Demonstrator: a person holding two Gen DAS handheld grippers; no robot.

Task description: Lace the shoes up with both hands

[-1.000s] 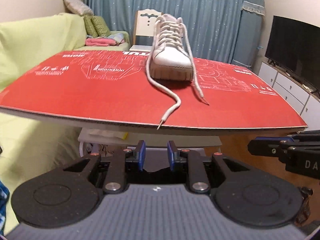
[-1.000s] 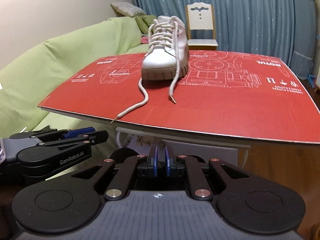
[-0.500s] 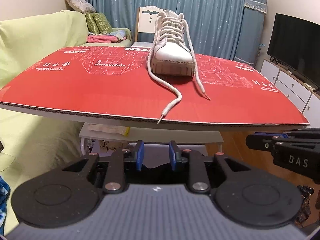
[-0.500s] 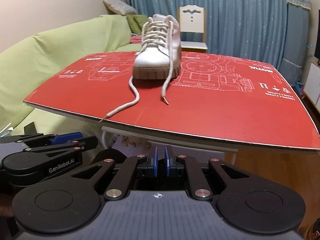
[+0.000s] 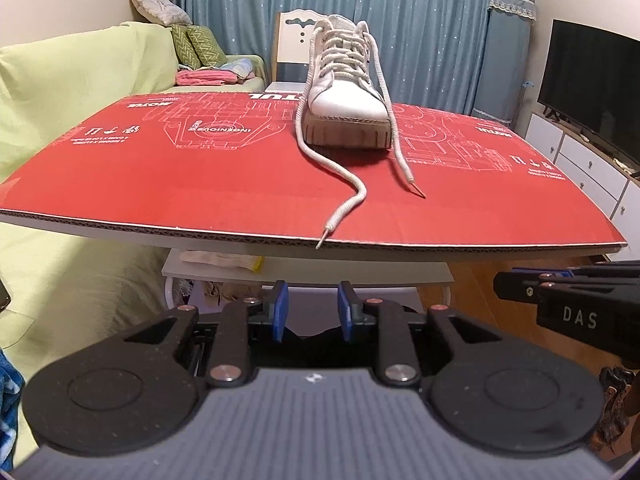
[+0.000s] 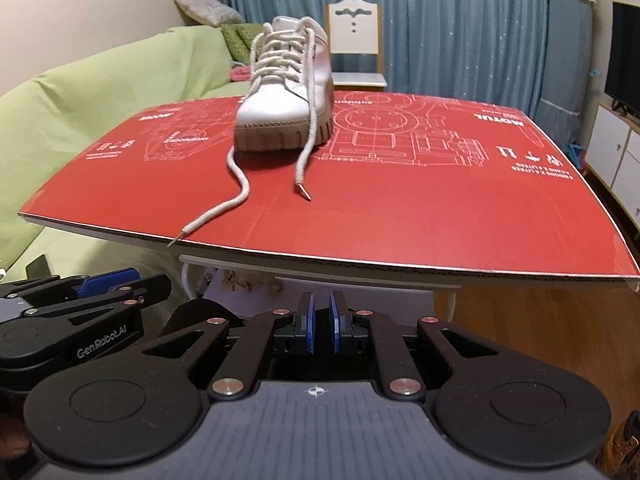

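Observation:
A white high-top shoe (image 5: 344,108) (image 6: 288,108) stands toe toward me on a red printed cardboard sheet (image 5: 160,168) (image 6: 440,208). Its two loose lace ends trail forward. The longer lace (image 5: 348,204) (image 6: 236,200) curls to the sheet's near edge, and the shorter lace (image 5: 404,164) (image 6: 304,160) lies beside it. My left gripper (image 5: 311,308) hangs below and in front of that edge, open wide with nothing between its blue pads. My right gripper (image 6: 321,320) sits equally low, its pads a narrow gap apart and empty. Each gripper shows at the side of the other's view.
A green covered sofa (image 5: 60,80) runs along the left with cushions and folded clothes. A white chair (image 6: 354,40) and blue curtains stand behind the table. A TV (image 5: 592,80) on a white cabinet is at the right. A shelf (image 5: 304,272) lies under the sheet.
The left gripper's pads have spread wider apart. Both views have shifted slightly, and the shoe and laces lie as before.

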